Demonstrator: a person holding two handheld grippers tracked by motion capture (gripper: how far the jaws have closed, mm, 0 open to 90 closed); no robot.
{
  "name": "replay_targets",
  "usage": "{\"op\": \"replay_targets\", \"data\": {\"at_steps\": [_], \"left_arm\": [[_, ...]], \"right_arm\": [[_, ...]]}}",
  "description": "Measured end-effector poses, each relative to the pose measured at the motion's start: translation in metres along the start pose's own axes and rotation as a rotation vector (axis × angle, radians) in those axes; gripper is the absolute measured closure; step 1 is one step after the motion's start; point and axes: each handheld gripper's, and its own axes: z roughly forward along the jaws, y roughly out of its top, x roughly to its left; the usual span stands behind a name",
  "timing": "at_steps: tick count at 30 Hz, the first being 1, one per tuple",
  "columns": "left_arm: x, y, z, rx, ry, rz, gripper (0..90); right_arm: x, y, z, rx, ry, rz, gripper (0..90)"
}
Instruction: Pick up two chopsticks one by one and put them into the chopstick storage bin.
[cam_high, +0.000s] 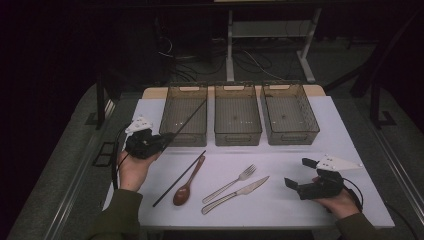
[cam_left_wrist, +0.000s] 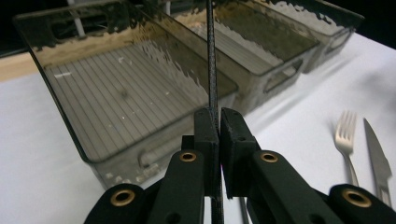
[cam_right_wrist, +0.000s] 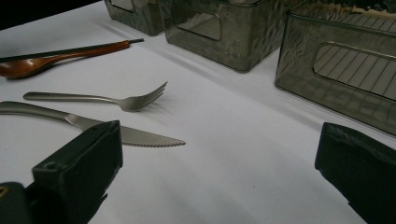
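Dark floor and a tangle of cables fill the top of the high view; below them your white table (cam_high: 300, 210) runs across the middle and bottom of the frame. Three smoky plastic bins stand side by side along its far edge — left bin (cam_high: 184, 114), middle bin (cam_high: 237, 114), right bin (cam_high: 290, 113).

Your left gripper (cam_high: 162, 141) sits at centre left of the high view, just in front of the left bin; its jaws are clamped tight on a thin black chopstick (cam_high: 189, 119), which slants up and to the right across that bin's open top; in the left gripper view the held chopstick (cam_left_wrist: 211, 56) rises straight up the middle of the frame from between the pads.

Your right gripper (cam_high: 300, 172) lies at lower right of the high view, jaws spread wide with nothing between them; in the right gripper view the two pads stand at the bottom corners with bare table between.

Left on the table, low in the centre of the high view — a second chopstick (cam_high: 177, 180), a brown wooden spoon (cam_high: 187, 185) touching it, a fork (cam_high: 231, 183) and a knife (cam_high: 235, 194), lying on similar slants.
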Motion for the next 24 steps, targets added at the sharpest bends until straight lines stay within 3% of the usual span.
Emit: {"op": "replay_targets", "data": {"at_steps": [12,21,24], "left_arm": [[0.015,0.037,0.020,-0.016,0.030,0.014,85.2],[0.035,0.058,0.043,0.009,0.075,0.002,85.2],[0.042,0.061,0.050,0.011,0.083,-0.019,85.2]], "right_arm": [[0.001,0.000,-0.001,0.003,0.002,0.006,0.2],[0.000,0.000,-0.001,0.000,0.001,0.004,0.1],[0.000,0.000,-0.001,-0.001,0.002,0.007,0.1]]}}
